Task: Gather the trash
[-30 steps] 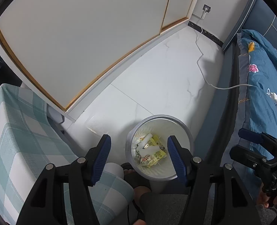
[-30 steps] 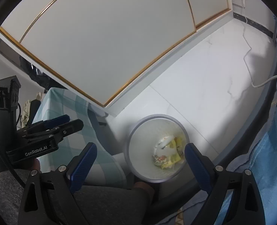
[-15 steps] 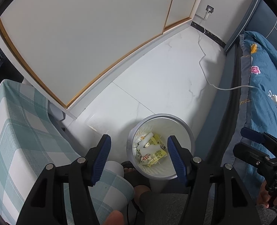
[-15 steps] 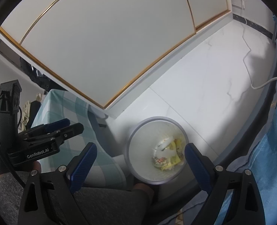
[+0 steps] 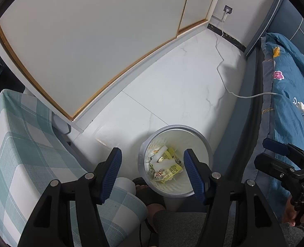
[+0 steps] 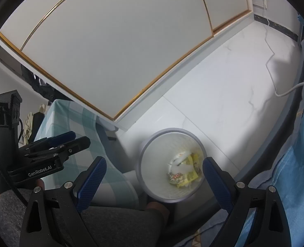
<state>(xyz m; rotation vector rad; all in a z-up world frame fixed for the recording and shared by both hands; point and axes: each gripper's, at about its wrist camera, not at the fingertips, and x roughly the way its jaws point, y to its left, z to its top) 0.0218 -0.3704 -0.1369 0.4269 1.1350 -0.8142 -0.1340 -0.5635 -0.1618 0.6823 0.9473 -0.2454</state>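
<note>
A round white trash bin (image 5: 201, 142) stands on the floor below both grippers; it also shows in the right wrist view (image 6: 149, 156). Yellow wrappers and white scraps (image 5: 168, 164) lie at its bottom, seen too in the right wrist view (image 6: 184, 170). My left gripper (image 5: 153, 168) is open and empty, held high above the bin. My right gripper (image 6: 154, 177) is open and empty, also above the bin. Each gripper shows in the other's view: the right one (image 5: 283, 160) and the left one (image 6: 55, 148).
A table with a green checked cloth (image 5: 18, 144) stands left of the bin. A bed with a blue floral cover (image 5: 289, 94) is on the right. A white cable (image 5: 230, 90) runs over the white floor. White wardrobe doors (image 5: 90, 41) are behind. My foot in a sandal (image 5: 143, 187) is by the bin.
Both grippers have risen or drawn back slightly, so the bin sits a little lower in both views. Both stay open and empty.
</note>
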